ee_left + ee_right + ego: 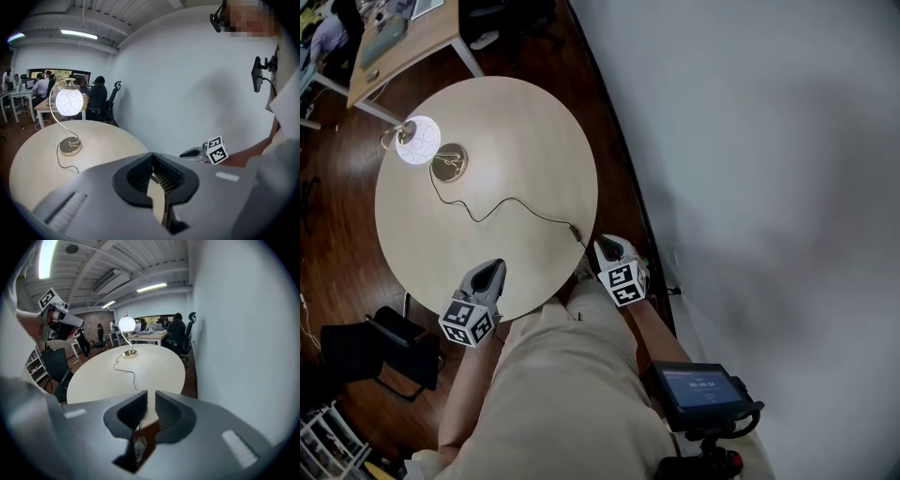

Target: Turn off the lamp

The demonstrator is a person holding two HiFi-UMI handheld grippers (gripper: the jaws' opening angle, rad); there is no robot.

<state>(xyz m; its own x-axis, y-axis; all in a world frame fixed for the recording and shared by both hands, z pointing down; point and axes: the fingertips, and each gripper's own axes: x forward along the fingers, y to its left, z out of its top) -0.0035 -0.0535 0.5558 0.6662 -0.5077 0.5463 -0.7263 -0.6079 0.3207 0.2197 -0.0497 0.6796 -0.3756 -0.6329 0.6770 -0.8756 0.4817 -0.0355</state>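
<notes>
Two grippers hover at near edge of round surface: left gripper fingers pressed together, right gripper fingers slightly spread, empty; lit lamp stands by far edge, cable crossing bare middle.

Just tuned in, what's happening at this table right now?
A person holds a gripper in each hand at the near edge of the round table. The lamp on the far side is lit. Its cord runs across the table to the near edge, close to the right gripper. That gripper's jaws stand slightly apart with nothing gripped. The left gripper has its jaws together, empty. Neither touches the lamp, so it is not yet turned off.
</notes>
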